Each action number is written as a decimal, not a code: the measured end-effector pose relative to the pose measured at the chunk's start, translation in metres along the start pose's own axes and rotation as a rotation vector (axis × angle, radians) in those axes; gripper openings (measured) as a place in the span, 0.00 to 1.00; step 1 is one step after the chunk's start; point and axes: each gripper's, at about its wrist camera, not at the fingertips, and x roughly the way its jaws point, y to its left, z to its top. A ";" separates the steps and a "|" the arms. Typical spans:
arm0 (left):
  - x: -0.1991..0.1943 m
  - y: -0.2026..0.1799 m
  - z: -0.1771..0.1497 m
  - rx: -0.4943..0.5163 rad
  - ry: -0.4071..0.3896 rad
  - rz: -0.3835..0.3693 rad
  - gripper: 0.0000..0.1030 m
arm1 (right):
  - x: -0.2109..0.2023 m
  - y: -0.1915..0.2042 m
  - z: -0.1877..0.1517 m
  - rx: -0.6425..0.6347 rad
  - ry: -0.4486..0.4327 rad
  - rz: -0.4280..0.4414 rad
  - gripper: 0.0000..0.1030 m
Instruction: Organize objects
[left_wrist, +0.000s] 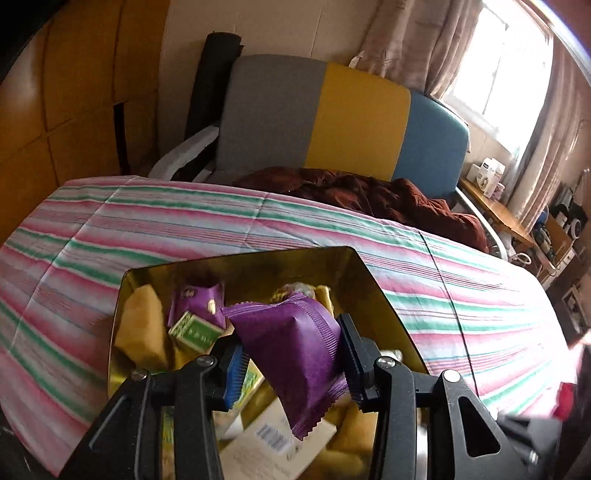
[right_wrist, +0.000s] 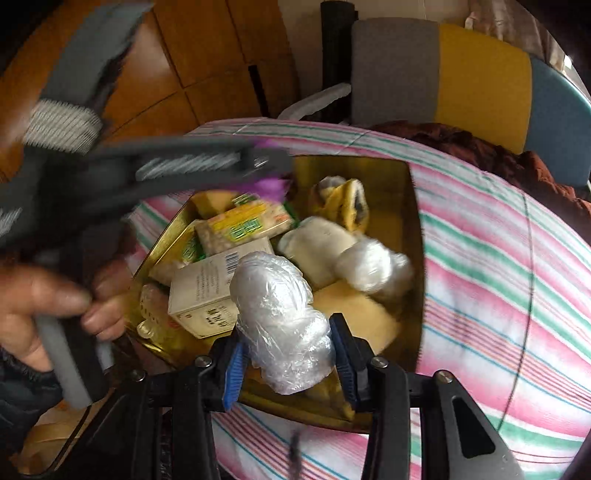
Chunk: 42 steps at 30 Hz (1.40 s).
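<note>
Two items hang over the gold tin (left_wrist: 373, 280), ready to go in: the left gripper (left_wrist: 291, 354) clamps a purple packet (left_wrist: 295, 350), the right gripper (right_wrist: 290, 354) a plastic-wrapped bundle (right_wrist: 280, 317), above the striped bedsheet (left_wrist: 147, 229).

R gripper (right_wrist: 291, 354) clamps clear plastic-wrapped bundle (right_wrist: 280, 325) over near edge of gold tin (right_wrist: 413, 229); L gripper (right_wrist: 269, 166), blurred, w/ purple packet (right_wrist: 271, 186) at far-left corner.
</note>
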 end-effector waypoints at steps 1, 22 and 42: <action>0.006 -0.001 0.002 0.000 0.010 0.003 0.44 | 0.003 0.002 -0.001 -0.005 0.005 0.002 0.41; -0.023 -0.015 -0.027 0.075 -0.104 0.117 0.56 | 0.015 -0.005 -0.007 0.042 -0.030 -0.011 0.50; -0.079 0.007 -0.064 -0.009 -0.151 0.177 0.76 | 0.009 -0.008 0.000 0.073 -0.071 -0.117 0.50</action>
